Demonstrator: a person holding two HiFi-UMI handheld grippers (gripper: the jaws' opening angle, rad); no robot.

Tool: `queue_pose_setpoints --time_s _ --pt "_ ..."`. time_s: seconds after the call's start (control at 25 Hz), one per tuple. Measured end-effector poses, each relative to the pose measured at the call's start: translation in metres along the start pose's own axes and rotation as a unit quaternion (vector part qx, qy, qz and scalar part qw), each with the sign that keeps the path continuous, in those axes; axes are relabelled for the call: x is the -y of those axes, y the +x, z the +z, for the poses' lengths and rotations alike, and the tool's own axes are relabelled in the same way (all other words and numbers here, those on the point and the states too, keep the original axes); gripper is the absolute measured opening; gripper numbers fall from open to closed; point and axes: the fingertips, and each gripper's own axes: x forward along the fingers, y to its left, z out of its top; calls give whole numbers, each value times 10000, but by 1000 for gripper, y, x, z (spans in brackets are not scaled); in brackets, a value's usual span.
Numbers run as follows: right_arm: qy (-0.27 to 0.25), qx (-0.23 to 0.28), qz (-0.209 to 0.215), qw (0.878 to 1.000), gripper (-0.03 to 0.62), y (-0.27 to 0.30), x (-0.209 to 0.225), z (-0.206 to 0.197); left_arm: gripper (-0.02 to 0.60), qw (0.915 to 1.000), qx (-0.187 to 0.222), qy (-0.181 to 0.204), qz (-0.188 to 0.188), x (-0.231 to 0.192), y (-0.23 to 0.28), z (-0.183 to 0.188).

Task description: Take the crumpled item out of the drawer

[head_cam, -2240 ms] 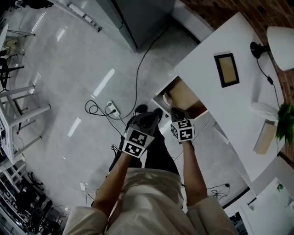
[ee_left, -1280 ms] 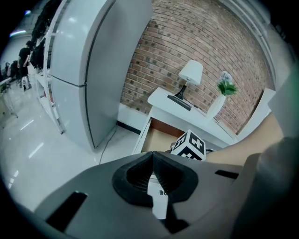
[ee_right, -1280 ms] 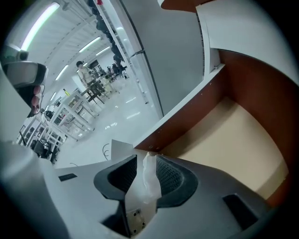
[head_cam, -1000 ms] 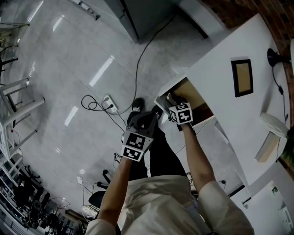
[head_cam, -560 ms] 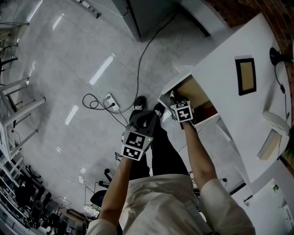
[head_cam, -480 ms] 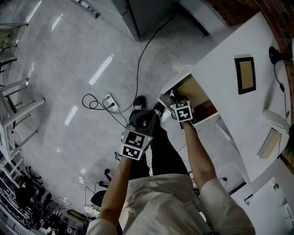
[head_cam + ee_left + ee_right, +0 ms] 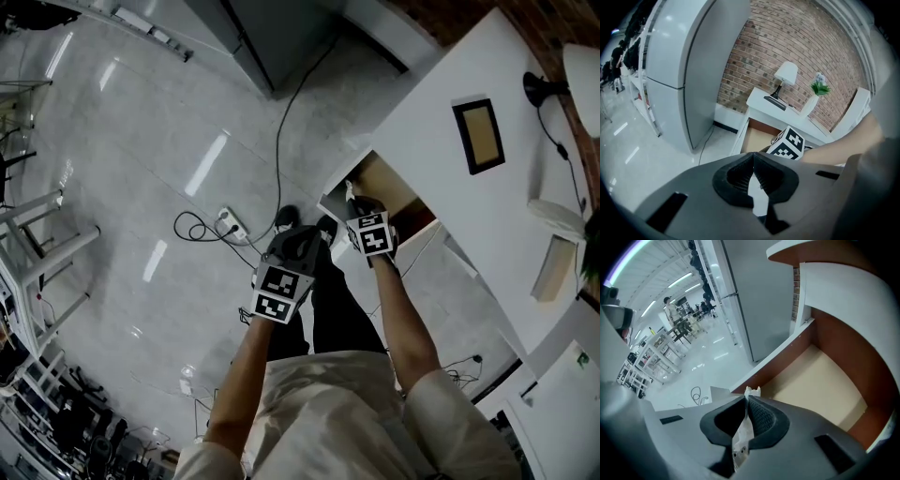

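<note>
The right gripper [image 7: 746,400] is pointing steeply down over the open drawer [image 7: 820,380], and its jaws, which have just been closing, are now pinching the item [image 7: 751,392]. The white, crumpled paper is running up between the ribbed pads and poking out past the tips. It is hanging just inside the drawer's low front wall, close to the left front corner, with the tan bottom spreading out wide beyond it toward the back and the right side wall. The desk [image 7: 441,141] top is overhanging the drawer's back part, while the pulled-out front part is lying open to the room above. The left gripper [image 7: 753,157] is hovering beside the drawer, out over the floor [image 7: 122,141]. Its jaws are meeting at the tips with nothing between them, and it is looking toward the drawer and the right gripper's marker cube. To the left, the pale, glossy floor is stretching wide, with a power strip [image 7: 229,223] lying near the person's feet and a tall grey cabinet [image 7: 272,33] standing farther off. On the white desk, a frame [image 7: 478,137] is lying flat, and a lamp [image 7: 786,73] and a plant [image 7: 819,87] are standing against the brick wall [image 7: 787,37].
</note>
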Motion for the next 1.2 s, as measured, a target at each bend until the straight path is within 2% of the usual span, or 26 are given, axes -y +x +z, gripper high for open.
queue_pose_setpoints --time_s 0.36,0.72,0.88,1.04,1.2 --pt "907 671 -368 9929 44 -77 -7 0 16 9980 -210 390 -441 30 0 11" --pt "1620 1210 -752 9765 43 -161 -12 -24 15 9896 -440 978 -959 73 3 21" --pt "1935 1514 -879 9654 43 -206 -11 -30 16 9835 -506 1277 -1177 104 -5 30" --pt "2016 1859 -883 9576 43 -244 -18 -23 16 9789 -531 1468 -1317 122 -17 43" --pt "1892 2088 -762 9565 44 -272 -38 -10 15 9776 -518 1491 -1389 136 -26 54"
